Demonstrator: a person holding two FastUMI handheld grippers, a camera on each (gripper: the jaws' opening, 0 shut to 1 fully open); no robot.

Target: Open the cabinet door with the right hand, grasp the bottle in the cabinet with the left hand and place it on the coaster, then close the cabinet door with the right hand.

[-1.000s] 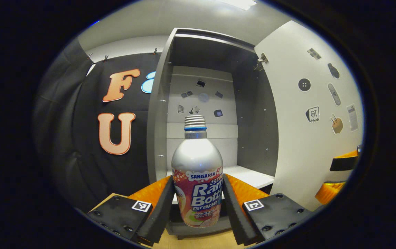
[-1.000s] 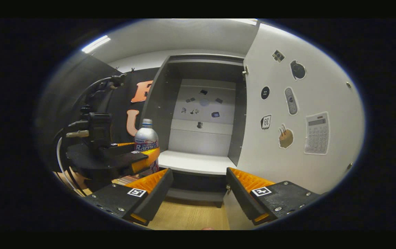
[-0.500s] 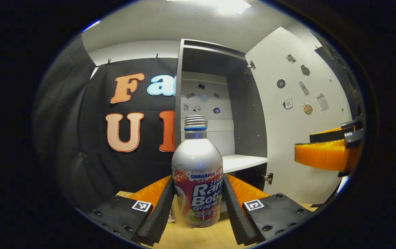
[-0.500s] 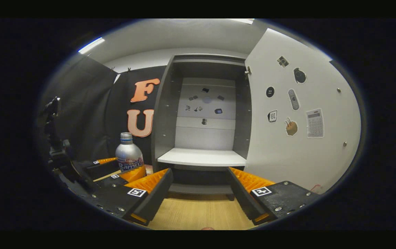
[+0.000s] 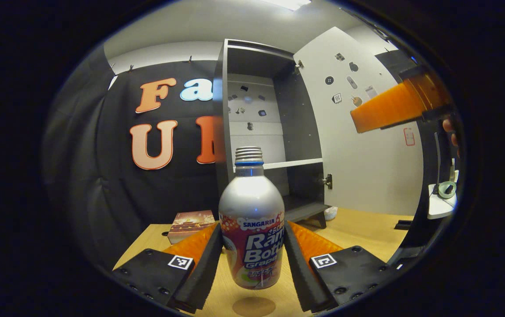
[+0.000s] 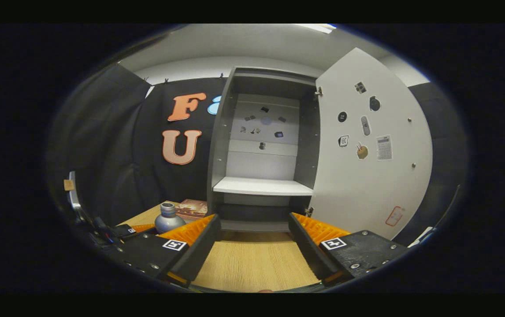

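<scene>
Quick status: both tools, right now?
Left tool: closed on the bottle, held above the table.
Right tool: open, empty, facing the open cabinet.

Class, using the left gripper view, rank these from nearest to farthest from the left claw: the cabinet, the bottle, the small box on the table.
1. Bottle: between the left claw's fingers, gripped.
2. Box: on the table, ahead and to the left.
3. Cabinet: behind the box, door open to the right.
</scene>
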